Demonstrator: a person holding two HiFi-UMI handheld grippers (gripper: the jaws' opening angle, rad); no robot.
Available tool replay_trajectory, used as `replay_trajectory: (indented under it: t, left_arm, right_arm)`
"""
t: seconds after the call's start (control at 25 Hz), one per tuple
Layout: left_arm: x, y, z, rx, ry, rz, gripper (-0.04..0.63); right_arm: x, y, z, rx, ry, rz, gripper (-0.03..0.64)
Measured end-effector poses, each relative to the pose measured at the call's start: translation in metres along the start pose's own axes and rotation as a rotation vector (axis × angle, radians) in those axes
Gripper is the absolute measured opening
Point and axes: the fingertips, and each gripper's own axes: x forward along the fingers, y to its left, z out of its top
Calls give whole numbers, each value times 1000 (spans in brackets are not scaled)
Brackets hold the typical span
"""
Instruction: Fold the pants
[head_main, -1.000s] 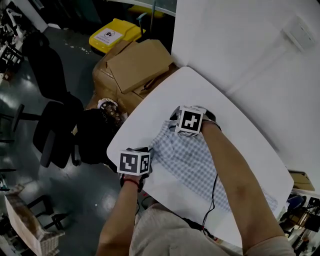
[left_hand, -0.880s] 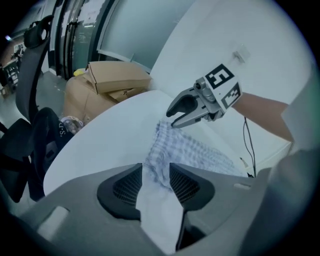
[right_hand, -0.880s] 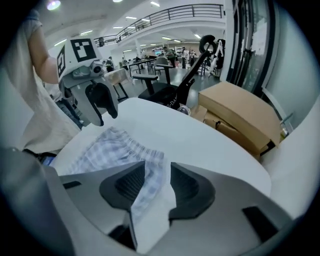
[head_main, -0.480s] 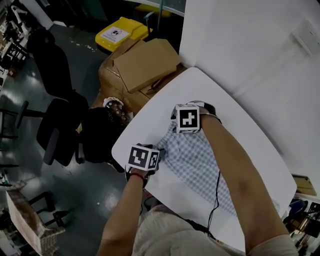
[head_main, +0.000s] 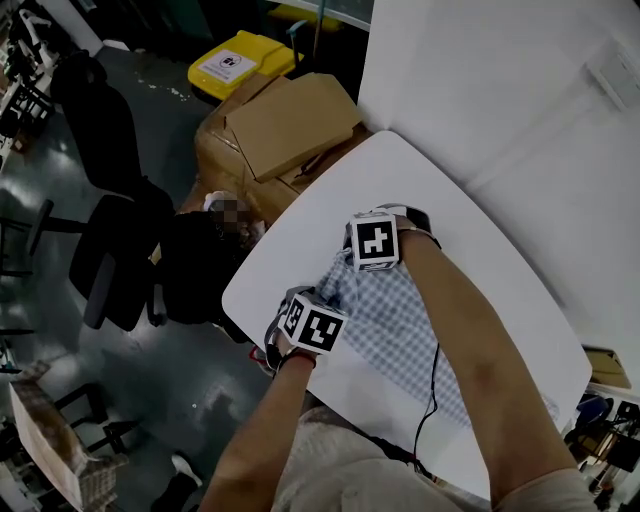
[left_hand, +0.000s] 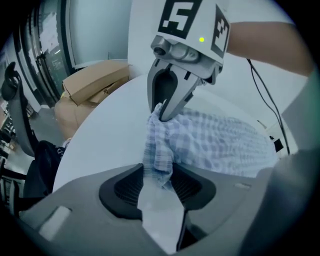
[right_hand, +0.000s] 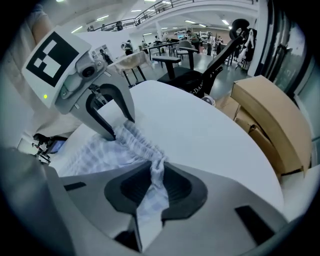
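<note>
Blue-and-white checked pants lie along the white table, waistband toward its rounded far-left end. My left gripper stands at the near corner of the waistband and my right gripper at the far corner. In the left gripper view the bunched waistband fills the gap of my left gripper; its jaws have just been closing on it. The right gripper shows beyond, pinching the same edge. In the right gripper view gathered cloth runs into my right gripper, whose jaws have just been closing on it.
Cardboard boxes stand past the table's far end, with a yellow bin behind them. Black office chairs and a dark bag sit on the floor left of the table. A white wall runs along the right.
My left gripper has moved right toward the right gripper and rolled, its marker cube now tilted. The waistband edge between the two grippers has bunched up. The right gripper stayed almost in place.
</note>
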Motion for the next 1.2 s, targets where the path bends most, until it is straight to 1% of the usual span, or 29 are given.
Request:
replay_trajectory:
  t: [0.08, 0.12, 0.16, 0.24, 0.32, 0.36, 0.44, 0.56, 0.64, 0.68, 0.84, 0.96, 1.2]
  left_arm:
    - [0, -2, 1, -24, -15, -24, 167]
    - [0, -3, 1, -52, -27, -48, 150]
    - [0, -4, 1, -91, -46, -81, 119]
    - [-2, -6, 2, -183, -96, -148, 107]
    - [-8, -6, 4, -250, -148, -199, 100]
    - [-14, -5, 7, -270, -171, -217, 98]
    - [-29, 0, 14, -282, -208, -235, 95]
    - [-60, 12, 24, -253, -243, -232, 91]
    - [-86, 22, 32, -224, -270, -210, 83]
    - [-98, 28, 37, -206, -282, -193, 46]
    - [-140, 41, 52, -106, -308, -140, 41]
    - [-154, 34, 57, -26, -313, -107, 40]
    - [-164, -9, 61, 91, -362, -29, 38]
  right_arm:
    - [-2, 3, -1, 5, -17, -19, 54]
    - [-4, 4, -3, 5, -25, -35, 49]
    - [-6, 5, -5, 4, -32, -49, 47]
    - [-15, 7, -8, 4, -57, -75, 44]
    - [-28, 8, -7, -2, -92, -108, 44]
    - [-36, 7, -6, -10, -103, -127, 44]
    - [-51, 7, -1, -31, -116, -165, 44]
    - [-74, 4, 13, -59, -140, -230, 44]
    - [-92, 0, 27, -73, -168, -274, 44]
    - [-101, -2, 34, -77, -183, -293, 44]
    - [-138, -5, 60, -97, -233, -367, 44]
    - [-158, 4, 64, -123, -240, -402, 44]
    - [-182, 40, 41, -186, -221, -460, 44]
